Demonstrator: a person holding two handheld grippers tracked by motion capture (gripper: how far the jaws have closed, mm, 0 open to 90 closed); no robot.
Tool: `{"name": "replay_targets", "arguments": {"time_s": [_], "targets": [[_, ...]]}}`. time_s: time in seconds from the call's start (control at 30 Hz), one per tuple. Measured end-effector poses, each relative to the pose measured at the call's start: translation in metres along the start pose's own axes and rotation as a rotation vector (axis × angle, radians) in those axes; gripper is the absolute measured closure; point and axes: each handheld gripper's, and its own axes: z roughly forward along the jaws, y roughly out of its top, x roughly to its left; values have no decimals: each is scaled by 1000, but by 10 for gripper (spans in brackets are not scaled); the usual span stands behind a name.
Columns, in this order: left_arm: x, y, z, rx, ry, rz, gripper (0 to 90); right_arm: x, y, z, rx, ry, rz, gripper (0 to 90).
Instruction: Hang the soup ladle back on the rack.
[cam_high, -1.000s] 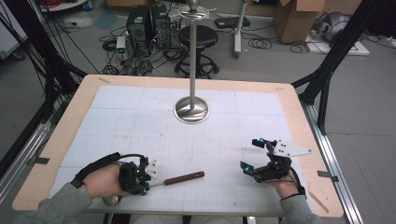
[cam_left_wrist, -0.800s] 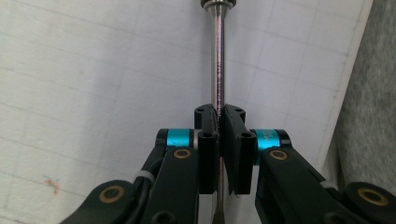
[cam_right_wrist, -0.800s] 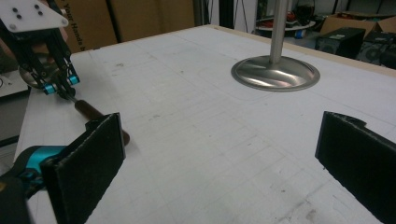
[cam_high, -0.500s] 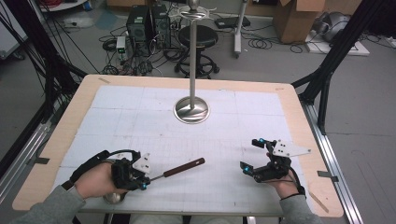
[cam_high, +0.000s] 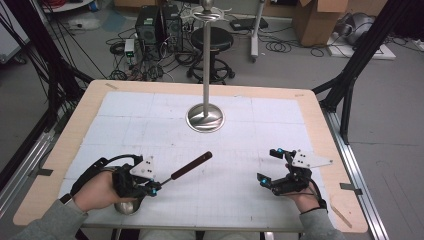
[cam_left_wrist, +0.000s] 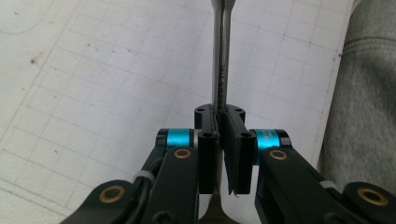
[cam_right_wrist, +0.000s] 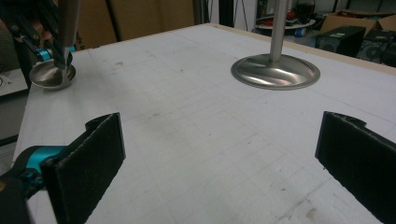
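Steel and dark wood make up the ladle (cam_high: 172, 175), seen from the high view at the near left of the table (cam_high: 310, 107). Left gripper (cam_high: 150, 189) pinches its metal shaft; the bowl sits low at the near table edge by the left hand (cam_high: 95, 190), and the dark handle rises toward the table centre. Right gripper (cam_high: 272, 167) rests at the near right, spread and holding nothing. A polished stand (cam_high: 205, 117) with a tall pole occupies the far centre, well apart from both. Open mat lies between the grippers and ahead of them.

Left gripper view: jaws are pressed together on the thin shaft (cam_left_wrist: 219, 70), with a grey sleeve (cam_left_wrist: 364, 93) just beside on the right.

Right gripper view: jaws stand wide apart over bare mat; the ladle bowl (cam_right_wrist: 51, 74) shows far left and the stand base (cam_right_wrist: 275, 71) far ahead.

Judgement: the ladle appears rigid and moderately light, bowl-heavy, and the smooth shaft may twist in a narrow pinch. A hold nearer the bowl or on the wooden handle would likely be steadier. Chief hazards are the near edge under the bowl and the pole.
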Motion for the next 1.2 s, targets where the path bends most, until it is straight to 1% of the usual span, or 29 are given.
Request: {"name": "replay_targets", "arguments": {"time_s": [0.2, 0.23, 0.3, 0.4, 0.43, 0.6, 0.63, 0.73, 0.8, 0.83, 0.87, 0.93, 1.0, 1.2], "targets": [[3, 0, -8, -60, 0, -23, 842, 0, 0, 0, 0, 0, 0, 4], [3, 0, -9, -74, 3, -33, 842, 0, 0, 0, 0, 0, 0, 4], [5, -1, -12, -86, 4, -35, 842, 0, 0, 0, 0, 0, 0, 4], [7, -1, -15, -119, 8, -54, 842, 0, 0, 0, 0, 0, -1, 4], [8, -2, -17, -123, 7, -60, 842, 0, 0, 0, 0, -1, -1, 4], [12, -3, -20, -184, -2, -90, 842, 0, 0, 0, 0, 0, 0, 4], [12, -3, -21, -197, -3, -103, 842, 0, 0, 0, 0, 0, 0, 4], [15, -4, -22, -220, -4, -108, 843, 0, 0, 0, 0, -1, 3, 4], [16, -4, -24, -236, -4, -120, 842, 0, 0, 0, 0, -1, 2, 4], [18, -4, -25, -246, 2, -124, 842, 0, 0, 0, -2, -1, 0, 4], [18, -4, -27, -266, 8, -144, 842, 0, 0, 0, -4, -2, -1, 4], [22, -4, -30, -289, 24, -162, 842, 1, 0, 0, -4, -3, -2, 4], [25, -5, -32, -303, 41, -168, 842, 1, 0, 0, -3, -4, -2, 4], [30, -6, -37, -369, 64, -192, 842, 0, 0, 0, -6, -6, -5, 4]]}}
